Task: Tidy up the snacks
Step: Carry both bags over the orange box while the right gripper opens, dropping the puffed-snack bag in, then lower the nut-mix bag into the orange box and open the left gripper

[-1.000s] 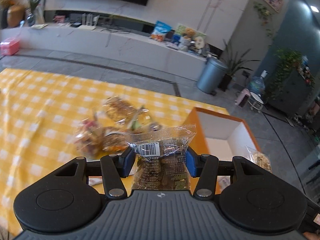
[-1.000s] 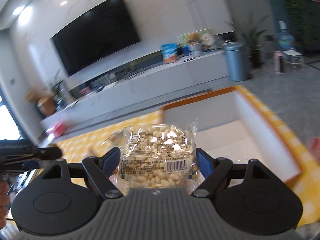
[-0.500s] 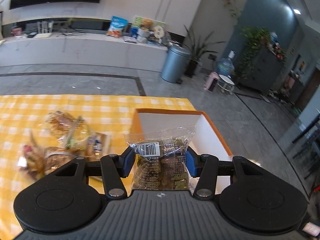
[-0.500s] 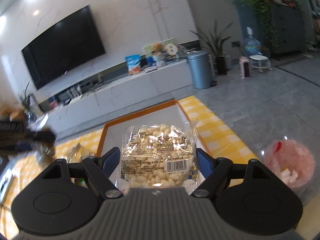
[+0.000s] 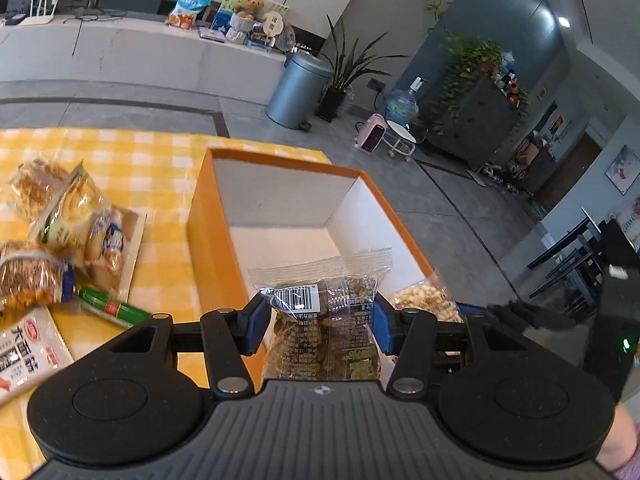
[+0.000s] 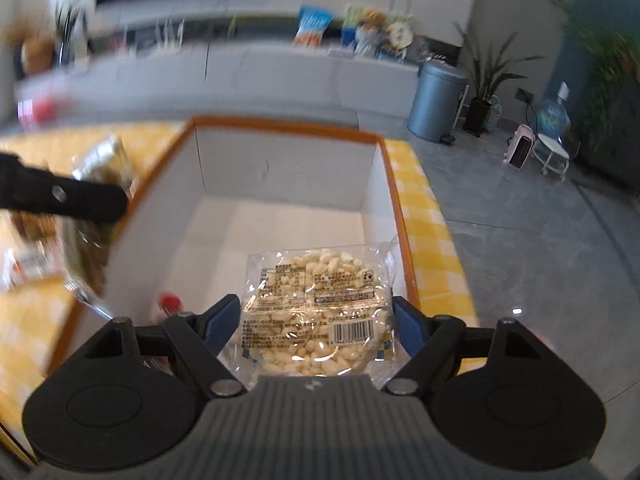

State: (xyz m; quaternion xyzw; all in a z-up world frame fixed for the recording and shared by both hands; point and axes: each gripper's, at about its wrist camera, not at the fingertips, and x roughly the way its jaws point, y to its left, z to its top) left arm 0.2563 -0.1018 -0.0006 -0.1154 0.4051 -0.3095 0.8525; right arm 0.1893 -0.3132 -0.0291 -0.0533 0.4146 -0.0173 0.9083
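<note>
My left gripper (image 5: 318,322) is shut on a clear packet of dark brown snack (image 5: 324,332) with a barcode, held over the near left wall of an orange-rimmed white box (image 5: 280,196). My right gripper (image 6: 316,322) is shut on a clear packet of pale puffed-rice cake (image 6: 316,312), hanging above the inside of the same box (image 6: 280,160). In the right wrist view the left gripper's black finger (image 6: 60,196) and its dark packet (image 6: 92,240) show at the box's left edge. In the left wrist view the pale packet (image 5: 424,300) peeks out at the right.
Several wrapped breads and snacks (image 5: 72,232), a green stick (image 5: 112,306) and a white packet (image 5: 24,344) lie on the yellow checked tablecloth (image 5: 160,160) left of the box. A small red item (image 6: 170,304) lies in the box's near left corner. Floor drops away to the right.
Both grippers moved toward the box and tipped downward, packets still held. The box now fills both views, and the right gripper hangs over its inside.
</note>
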